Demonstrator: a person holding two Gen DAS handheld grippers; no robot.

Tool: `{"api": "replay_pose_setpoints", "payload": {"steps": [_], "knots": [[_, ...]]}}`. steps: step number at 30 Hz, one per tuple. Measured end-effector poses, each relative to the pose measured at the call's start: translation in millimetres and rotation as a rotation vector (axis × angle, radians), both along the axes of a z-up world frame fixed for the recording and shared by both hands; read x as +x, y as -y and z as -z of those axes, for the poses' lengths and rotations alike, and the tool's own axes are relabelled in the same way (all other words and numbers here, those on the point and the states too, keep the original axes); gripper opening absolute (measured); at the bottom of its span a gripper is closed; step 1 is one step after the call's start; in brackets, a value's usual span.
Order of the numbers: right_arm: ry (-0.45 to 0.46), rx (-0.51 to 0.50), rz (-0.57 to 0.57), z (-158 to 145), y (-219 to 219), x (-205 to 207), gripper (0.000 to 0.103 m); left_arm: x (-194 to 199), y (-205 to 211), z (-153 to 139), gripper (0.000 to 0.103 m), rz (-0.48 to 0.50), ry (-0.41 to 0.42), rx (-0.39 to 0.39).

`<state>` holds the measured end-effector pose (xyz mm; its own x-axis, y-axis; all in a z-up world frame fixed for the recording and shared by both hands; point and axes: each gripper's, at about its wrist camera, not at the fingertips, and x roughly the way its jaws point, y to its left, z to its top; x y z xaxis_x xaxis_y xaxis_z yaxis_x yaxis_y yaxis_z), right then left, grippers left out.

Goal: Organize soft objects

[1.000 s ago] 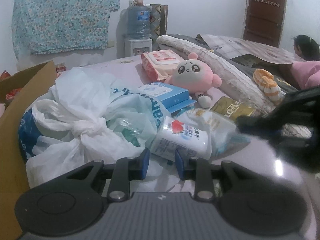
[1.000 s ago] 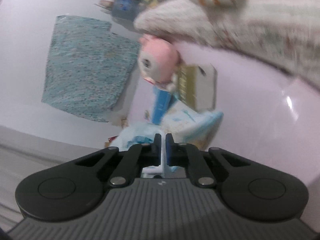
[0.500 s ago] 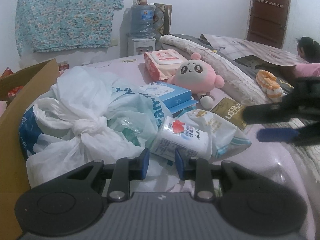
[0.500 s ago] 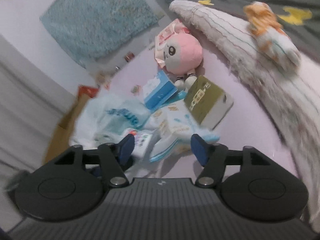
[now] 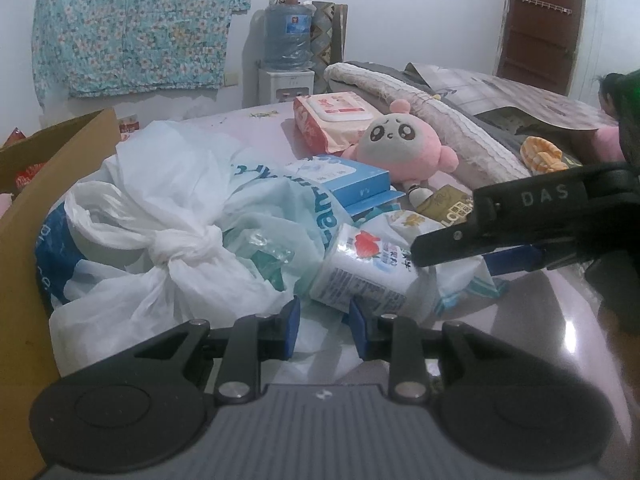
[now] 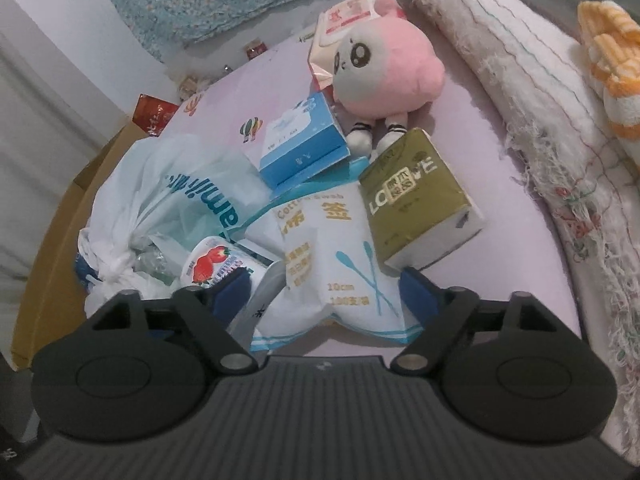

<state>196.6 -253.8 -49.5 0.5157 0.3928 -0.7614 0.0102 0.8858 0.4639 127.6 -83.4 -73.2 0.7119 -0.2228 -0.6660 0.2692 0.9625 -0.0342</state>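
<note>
A pile of soft goods lies on the lilac bed sheet: a knotted white plastic bag, a strawberry tissue pack, a white cotton swab bag, an olive tissue pack, a blue tissue box, a pink plush. My left gripper is open and empty just before the strawberry pack. My right gripper is open wide, straddling the swab bag's near end; it also shows in the left wrist view.
A cardboard box stands at the left. A pink wipes pack lies behind the plush. A rolled blanket and an orange striped knit item lie on the right. A water dispenser stands at the wall.
My right gripper has opened wide, turned upright and come down over the swab bag. The left gripper has stayed put.
</note>
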Motion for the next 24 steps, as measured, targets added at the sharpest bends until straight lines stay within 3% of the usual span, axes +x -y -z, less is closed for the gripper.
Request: {"api": "replay_pose_setpoints", "payload": {"steps": [3,7,14,18,24], "knots": [[-0.018,0.071,0.029,1.3,13.1,-4.2,0.051,-0.7,0.0,0.2,0.03,-0.002,0.001,-0.001],[-0.018,0.116,0.083,3.2,25.9,-15.5,0.034,0.1,0.8,0.1,0.03,-0.004,-0.003,0.0],[-0.012,0.24,0.151,6.2,47.3,-37.1,0.028,-1.9,2.0,-0.9,0.03,0.005,0.003,0.009],[0.044,0.311,0.195,-3.0,62.1,-49.7,0.022,-5.7,3.2,-3.8,0.018,-0.002,0.015,0.049],[0.072,0.383,0.218,-11.5,75.9,-65.9,0.021,-15.8,-4.7,-11.5,0.024,0.015,0.01,0.023]]}}
